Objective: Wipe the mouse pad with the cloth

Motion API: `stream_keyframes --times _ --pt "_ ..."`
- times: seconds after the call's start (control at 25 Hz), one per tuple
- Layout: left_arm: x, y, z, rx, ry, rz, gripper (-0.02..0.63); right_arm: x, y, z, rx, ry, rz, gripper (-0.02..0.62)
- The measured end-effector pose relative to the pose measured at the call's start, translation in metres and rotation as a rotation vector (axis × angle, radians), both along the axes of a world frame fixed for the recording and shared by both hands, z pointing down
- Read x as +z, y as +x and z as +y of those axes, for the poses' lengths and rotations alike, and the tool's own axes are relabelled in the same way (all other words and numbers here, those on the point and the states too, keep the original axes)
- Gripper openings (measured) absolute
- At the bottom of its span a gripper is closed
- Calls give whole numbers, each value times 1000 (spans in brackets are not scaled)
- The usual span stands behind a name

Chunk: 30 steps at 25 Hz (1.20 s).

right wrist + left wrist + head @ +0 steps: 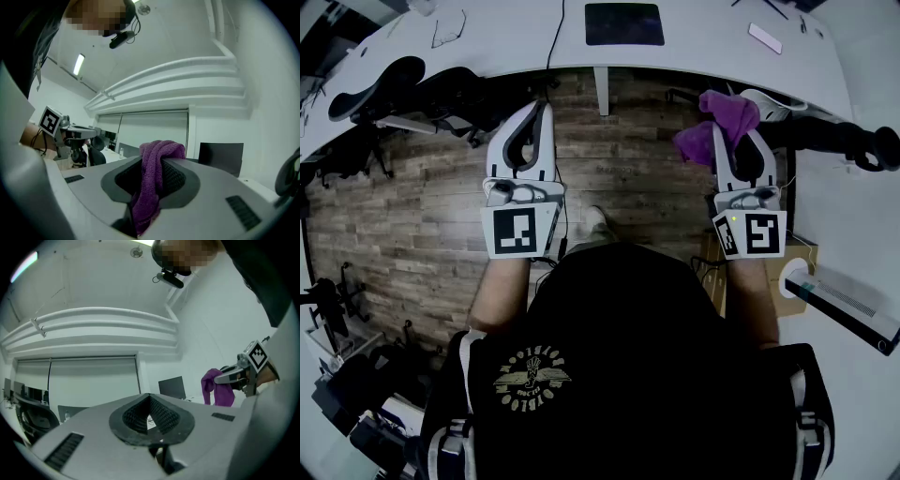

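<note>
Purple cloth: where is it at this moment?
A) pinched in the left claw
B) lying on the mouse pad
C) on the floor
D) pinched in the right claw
D: the right gripper view shows the purple cloth pinched between the jaws of the right claw.

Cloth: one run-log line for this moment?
cloth: purple, clamped in right gripper | left gripper: shut, empty | both over wood floor | wipe: not started

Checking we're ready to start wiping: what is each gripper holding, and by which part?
The right gripper is shut on the purple cloth, pinching a bunched fold; the rest hangs loose. The left gripper is shut and holds nothing.
</note>
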State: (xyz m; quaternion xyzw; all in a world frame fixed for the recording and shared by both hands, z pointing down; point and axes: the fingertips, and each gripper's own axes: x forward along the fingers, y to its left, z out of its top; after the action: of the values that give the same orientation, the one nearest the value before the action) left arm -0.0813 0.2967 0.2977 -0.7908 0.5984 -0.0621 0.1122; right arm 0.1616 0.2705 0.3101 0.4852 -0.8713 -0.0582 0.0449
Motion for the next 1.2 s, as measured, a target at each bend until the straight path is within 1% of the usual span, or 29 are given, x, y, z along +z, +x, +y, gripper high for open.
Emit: stream_keyframes --times 0.16,0.32,0.48,0.56,0.68,0.76,0.84,0.96,1.08,1.2 --pt "0 -5 -4 -2 -10 4 2 -1 -7 -6 -12 -12 -5 95" --pt "0 -13 -8 0 -4 21 2 -4 -8 -13 12 -14 -30 98" --pt "0 -26 -13 12 7 22 2 -13 -16 -16 30 10 -39 98" --pt "0 -34 -16 14 7 36 2 -17 -24 -17 42 21 -34 98" --pt "-1 -45 -20 18 21 29 2 -20 -33 -19 56 30 -20 98" --pt "-3 -50 -23 18 31 61 2 -20 -37 -20 60 21 -11 98" --pt "-6 -52 -25 29 44 96 2 -21 -38 -21 57 15 -6 98" --pt "-9 -53 -33 28 52 100 2 -22 -38 -26 50 21 0 98" --pt "-3 -56 -38 19 32 76 2 -16 -39 -31 47 15 -5 98" --pt "-3 -57 -45 13 46 105 2 -9 -40 -39 39 2 -14 98"
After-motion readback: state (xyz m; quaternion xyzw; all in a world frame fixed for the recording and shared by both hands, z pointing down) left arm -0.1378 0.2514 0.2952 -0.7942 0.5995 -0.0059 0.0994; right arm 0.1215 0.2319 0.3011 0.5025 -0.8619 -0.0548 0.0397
